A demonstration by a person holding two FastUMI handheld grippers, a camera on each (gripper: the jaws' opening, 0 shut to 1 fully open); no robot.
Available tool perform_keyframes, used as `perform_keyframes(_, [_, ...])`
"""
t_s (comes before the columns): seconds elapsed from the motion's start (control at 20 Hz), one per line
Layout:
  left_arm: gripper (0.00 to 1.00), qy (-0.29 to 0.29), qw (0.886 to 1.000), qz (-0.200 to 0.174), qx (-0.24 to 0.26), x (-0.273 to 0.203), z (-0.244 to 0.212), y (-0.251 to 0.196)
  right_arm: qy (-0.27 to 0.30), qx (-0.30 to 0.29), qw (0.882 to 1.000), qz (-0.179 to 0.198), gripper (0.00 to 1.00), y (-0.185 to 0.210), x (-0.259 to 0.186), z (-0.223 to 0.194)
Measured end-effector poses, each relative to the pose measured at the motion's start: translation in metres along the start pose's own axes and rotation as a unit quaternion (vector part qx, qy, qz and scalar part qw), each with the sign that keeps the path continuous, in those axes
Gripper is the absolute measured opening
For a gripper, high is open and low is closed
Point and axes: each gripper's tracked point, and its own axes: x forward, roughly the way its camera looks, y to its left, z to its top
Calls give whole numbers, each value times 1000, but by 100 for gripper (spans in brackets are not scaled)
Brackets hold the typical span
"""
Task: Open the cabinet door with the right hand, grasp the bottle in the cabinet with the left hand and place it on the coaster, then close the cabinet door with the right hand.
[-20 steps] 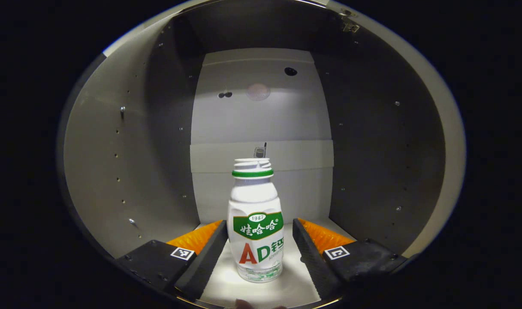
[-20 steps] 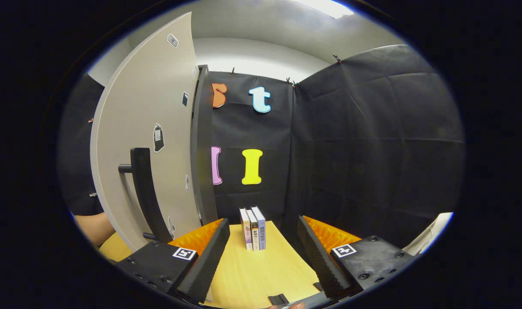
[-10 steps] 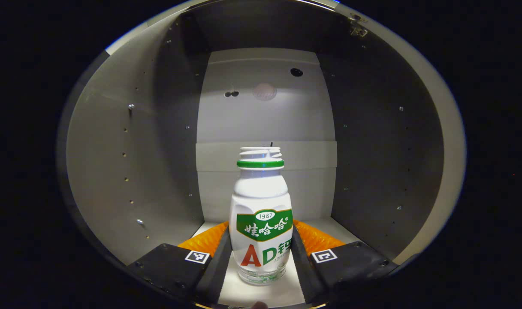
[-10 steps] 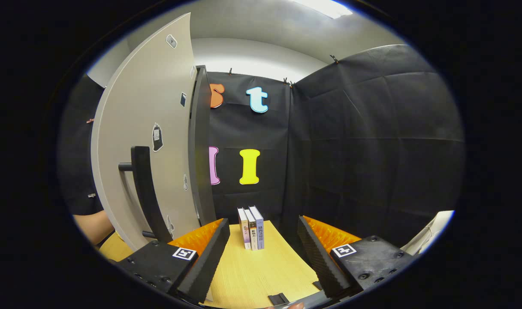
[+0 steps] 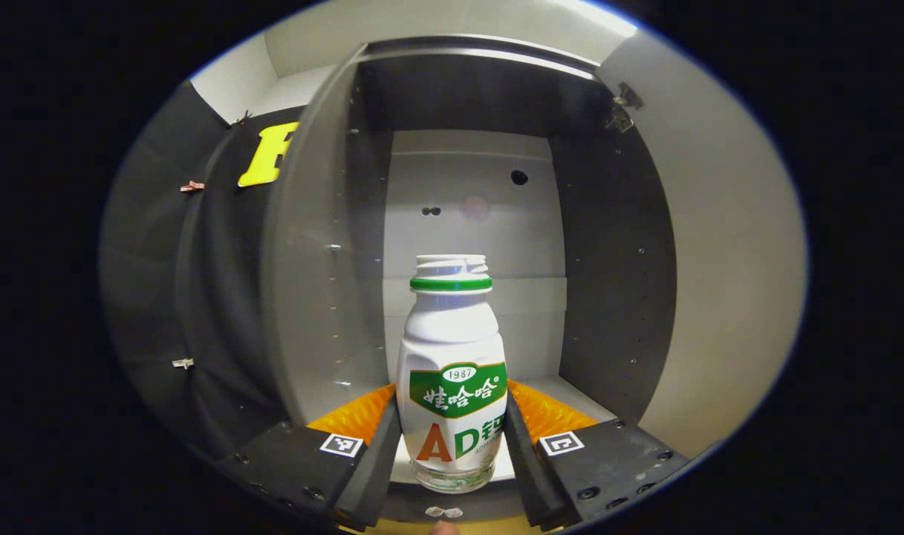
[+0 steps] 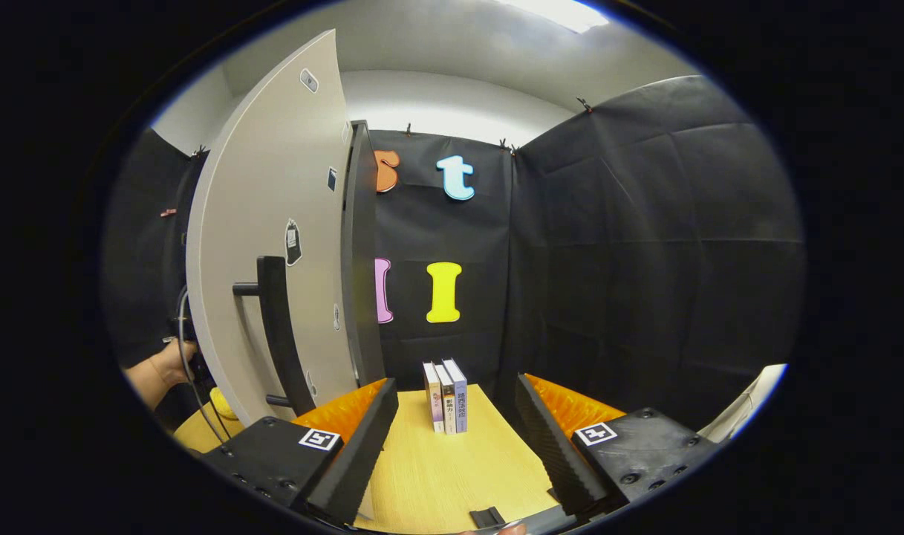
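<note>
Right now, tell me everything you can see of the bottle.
The bottle is white plastic with a clear base, a green neck ring and an uncapped threaded mouth. A green band and big red and green letters mark its front. It stands upright, pinched between the left claw fingers at its lower half, at the front edge of the cabinet.

The left gripper (image 5: 452, 446) clamps both fingers against the sides of an upright white plastic bottle (image 5: 452, 371) with a green neck ring and green label, in front of the open grey cabinet (image 5: 474, 215), whose door (image 5: 726, 282) stands open at right
</note>
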Motion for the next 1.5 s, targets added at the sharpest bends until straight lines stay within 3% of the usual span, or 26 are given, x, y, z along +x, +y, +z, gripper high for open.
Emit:
perform_keyframes(0.35, [71, -15, 1000, 16, -2, -96, -7, 59, -14, 9, 1000, 8, 99, 5, -2, 6])
perform_keyframes(0.65, [72, -8, 1000, 24, -5, -172, -58, 98, -24, 11, 1000, 13, 98, 11, 0, 12])
perform_keyframes(1.15, [72, -35, 999, 2, -14, -246, -142, 100, -39, 23, 999, -4, 98, 15, 15, 20])
perform_keyframes(1.35, [71, -23, 999, -11, -27, -258, -182, 93, -39, -8, 999, -14, 98, 19, 11, 18])
perform_keyframes(1.5, [72, -4, 1000, -17, -9, -262, -221, 93, -51, -24, 998, -3, 98, 32, 7, 19])
